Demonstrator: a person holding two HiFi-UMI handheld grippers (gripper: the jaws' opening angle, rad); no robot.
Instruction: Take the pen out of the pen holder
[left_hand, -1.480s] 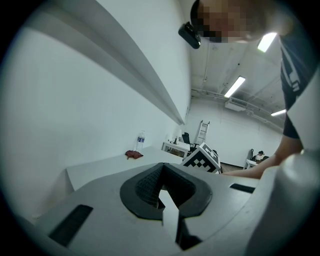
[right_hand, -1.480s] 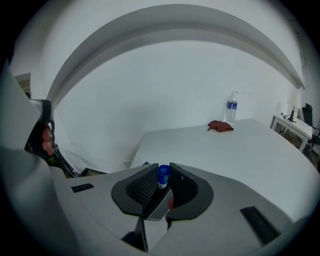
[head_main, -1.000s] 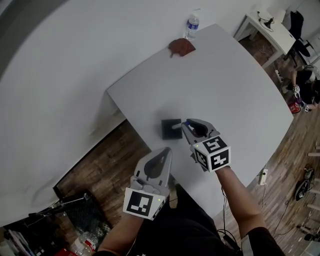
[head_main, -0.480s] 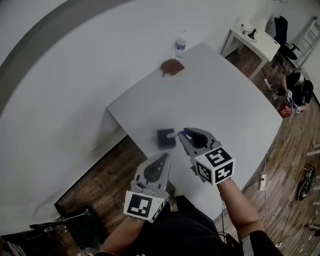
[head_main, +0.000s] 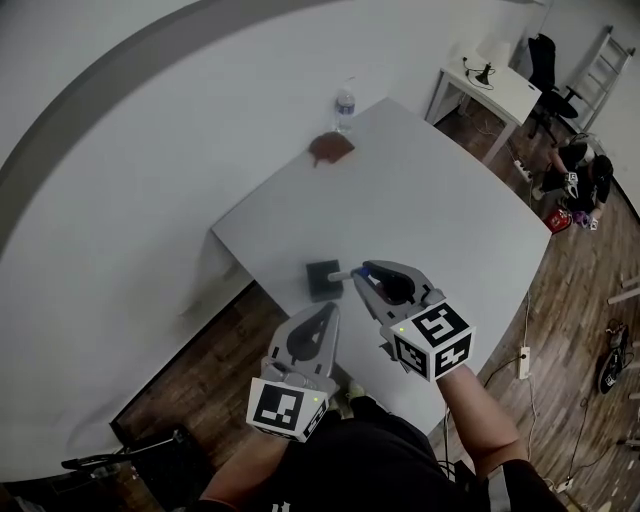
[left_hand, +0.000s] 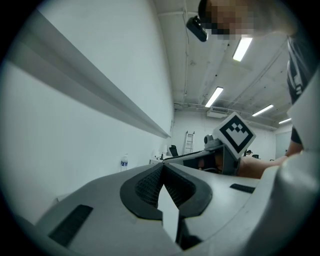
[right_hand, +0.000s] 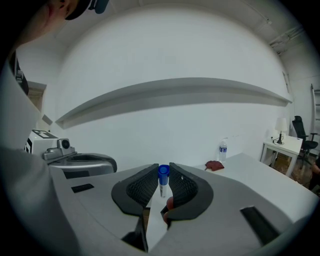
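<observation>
A dark square pen holder (head_main: 322, 281) stands near the front left corner of the white table (head_main: 440, 210). My right gripper (head_main: 358, 276) is shut on a white pen with a blue cap (right_hand: 163, 176), held just right of and above the holder. In the head view the pen (head_main: 347, 273) pokes out from the jaws toward the holder. The right gripper (right_hand: 162, 182) holds it upright between its pads. My left gripper (head_main: 327, 316) hangs below the table's front edge, shut with nothing in it. The left gripper (left_hand: 162, 172) points along the wall.
A water bottle (head_main: 344, 104) and a reddish-brown cloth (head_main: 329, 148) lie at the table's far corner. A small white desk with a lamp (head_main: 487, 75) and a black chair (head_main: 548, 60) stand at the back right. Wooden floor (head_main: 215, 350) lies below the front edge.
The right gripper has lifted slightly with the pen, which now sits beside the holder rather than over it. The head camera has risen and the view has widened. The left gripper stays put.
</observation>
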